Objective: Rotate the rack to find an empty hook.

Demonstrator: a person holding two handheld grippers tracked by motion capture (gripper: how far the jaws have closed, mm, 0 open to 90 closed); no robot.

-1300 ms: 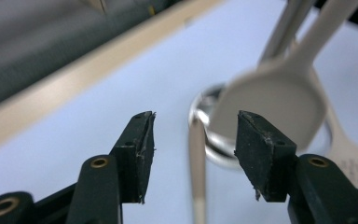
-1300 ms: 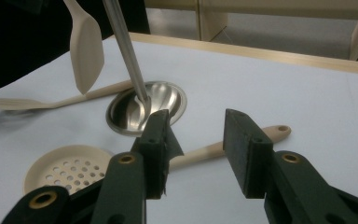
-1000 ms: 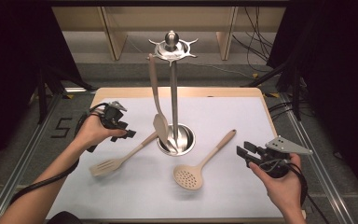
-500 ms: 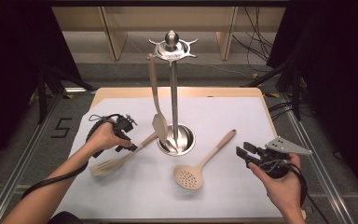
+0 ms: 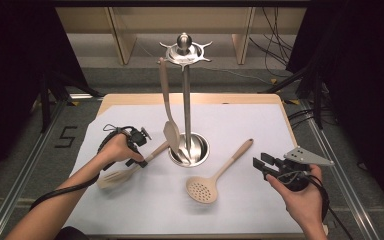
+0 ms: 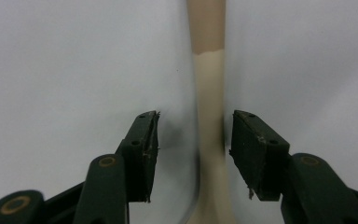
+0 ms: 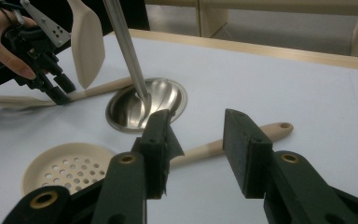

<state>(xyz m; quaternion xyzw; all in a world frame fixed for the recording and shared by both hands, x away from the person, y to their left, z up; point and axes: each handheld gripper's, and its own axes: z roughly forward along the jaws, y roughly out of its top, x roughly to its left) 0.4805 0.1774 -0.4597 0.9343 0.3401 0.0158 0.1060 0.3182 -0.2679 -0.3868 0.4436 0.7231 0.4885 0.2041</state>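
Observation:
A beige slotted turner [image 5: 116,176] lies on the white sheet, left of the steel utensil stand [image 5: 186,110]. My left gripper [image 5: 139,159] points down over its handle [image 6: 209,84]. The jaws straddle the handle and have just been closing; the pads stand clear of it, the right one nearer. A beige spatula [image 5: 170,130] hangs from the stand's top. A beige skimmer [image 5: 202,189] lies to the right of the base. My right gripper [image 5: 260,161] hovers open just past the skimmer's handle end, which shows on the table beyond its jaws [image 7: 198,116].
The stand's round steel base [image 7: 144,102] sits mid-table between the two utensils. The white sheet [image 5: 240,120] covers a wooden tabletop whose edge runs along the back. In the right gripper view the left gripper [image 7: 58,91] sits beside the hanging spatula's blade [image 7: 87,42].
The left hand has come down and toward me, from above the table onto the turner's handle. The right hand and both lying utensils have stayed put.

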